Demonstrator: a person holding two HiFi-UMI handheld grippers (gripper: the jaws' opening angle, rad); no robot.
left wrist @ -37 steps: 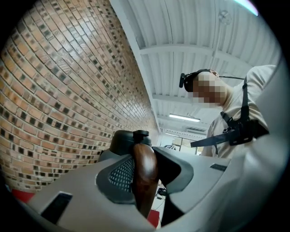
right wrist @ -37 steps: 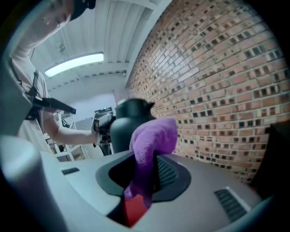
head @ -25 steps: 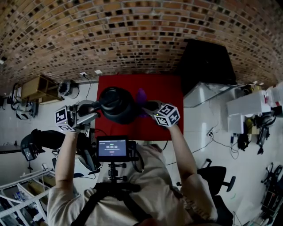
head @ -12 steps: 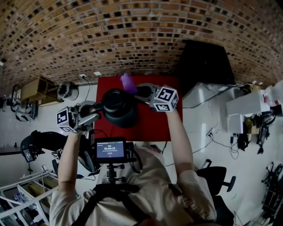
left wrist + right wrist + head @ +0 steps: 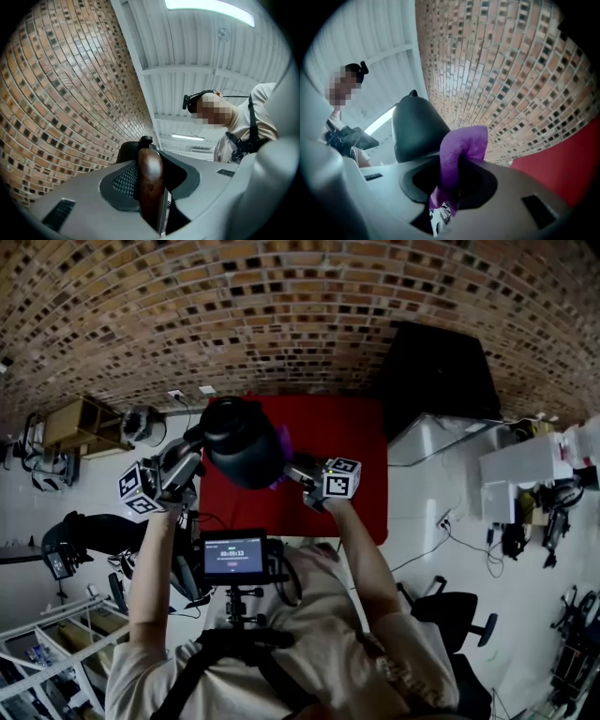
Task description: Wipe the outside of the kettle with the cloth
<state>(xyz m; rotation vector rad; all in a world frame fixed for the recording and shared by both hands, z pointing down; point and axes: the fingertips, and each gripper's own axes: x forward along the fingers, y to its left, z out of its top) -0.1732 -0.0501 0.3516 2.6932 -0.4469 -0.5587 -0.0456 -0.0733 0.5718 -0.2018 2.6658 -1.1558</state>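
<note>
The dark rounded kettle (image 5: 239,439) hangs tilted above the red table (image 5: 347,451). My left gripper (image 5: 192,457) is shut on its brown wooden handle (image 5: 150,185), and the black body (image 5: 127,152) shows just past the jaws. The purple cloth (image 5: 461,152) is pinched in my right gripper (image 5: 457,164), which is shut on it. In the head view that right gripper (image 5: 292,470) sits at the kettle's lower right side, with the cloth (image 5: 281,444) against or very near the kettle wall. In the right gripper view the kettle (image 5: 415,129) looms just behind the cloth.
A black cabinet (image 5: 436,371) stands right of the table, with a white box (image 5: 441,442) before it. A wooden shelf (image 5: 82,423) is at the left. A chest-mounted screen (image 5: 237,556) and an office chair (image 5: 459,615) lie below.
The kettle has swung up and to the left with my left gripper. My right gripper brought the cloth from the kettle's far top side down to its near right side.
</note>
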